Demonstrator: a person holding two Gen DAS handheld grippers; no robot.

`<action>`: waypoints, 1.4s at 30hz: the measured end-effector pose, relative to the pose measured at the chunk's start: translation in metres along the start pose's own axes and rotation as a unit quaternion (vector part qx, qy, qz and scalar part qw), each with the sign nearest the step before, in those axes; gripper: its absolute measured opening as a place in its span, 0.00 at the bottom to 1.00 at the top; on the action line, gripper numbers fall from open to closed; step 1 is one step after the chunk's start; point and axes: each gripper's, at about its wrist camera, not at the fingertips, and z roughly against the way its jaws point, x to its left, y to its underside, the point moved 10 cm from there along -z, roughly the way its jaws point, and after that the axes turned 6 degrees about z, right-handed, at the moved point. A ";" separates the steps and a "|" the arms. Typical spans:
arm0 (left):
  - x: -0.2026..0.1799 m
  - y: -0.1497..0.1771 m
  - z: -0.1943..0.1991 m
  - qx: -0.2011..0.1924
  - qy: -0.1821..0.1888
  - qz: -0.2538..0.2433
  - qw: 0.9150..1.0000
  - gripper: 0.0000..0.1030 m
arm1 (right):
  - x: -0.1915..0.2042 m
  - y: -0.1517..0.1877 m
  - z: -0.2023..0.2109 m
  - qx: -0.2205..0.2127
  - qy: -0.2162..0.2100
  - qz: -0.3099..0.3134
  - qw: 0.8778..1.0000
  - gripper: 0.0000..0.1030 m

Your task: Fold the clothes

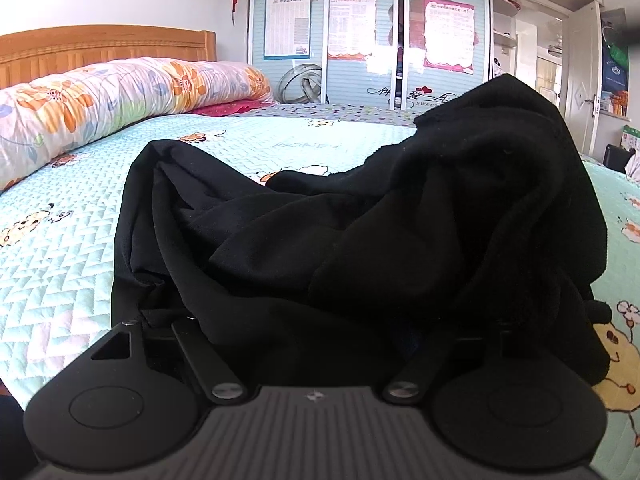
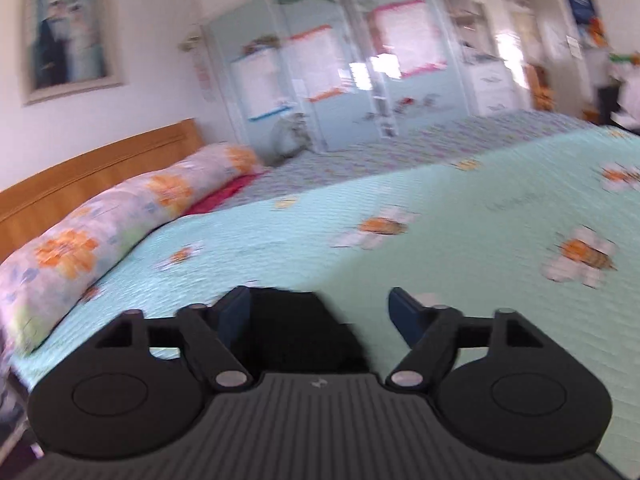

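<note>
Black garment (image 1: pixel 360 220) heaped on bed (image 1: pixel 60 264), draped over left tool (image 1: pixel 320 320) at 6 o'clock, fingers hidden, can't tell if clenched; right tool (image 2: pixel 320 312) released, jaws wide, dark cloth (image 2: pixel 296 328) btwn them, pads not pressing; pic blurred.

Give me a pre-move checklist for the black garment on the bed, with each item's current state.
1. Right hand-held gripper jaws apart: ok, a clear gap shows between the blue pads.
2. Right grip on the black garment: not ok, the cloth lies between the jaws but only near one pad.
3. Left hand-held gripper state: cannot tell, the black garment covers its fingertips.
4. Garment flat for folding: not ok, it is bunched in a heap.
5. Bedspread ahead free for laying out: ok.
6. Right view sharp enough to aim: not ok, blurred.
</note>
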 end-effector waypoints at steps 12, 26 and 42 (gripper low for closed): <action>0.008 -0.002 0.003 -0.009 0.007 -0.025 1.000 0.75 | 0.050 0.040 -0.071 0.095 0.003 0.132 0.987 0.34; 0.015 -0.014 0.015 -0.008 0.021 -0.004 1.000 0.75 | -0.122 0.084 -0.002 0.099 0.124 -0.134 0.978 0.20; -0.077 -0.065 0.082 -0.108 0.143 -0.110 0.978 0.75 | -0.127 0.072 0.028 0.046 0.011 -0.216 0.975 0.19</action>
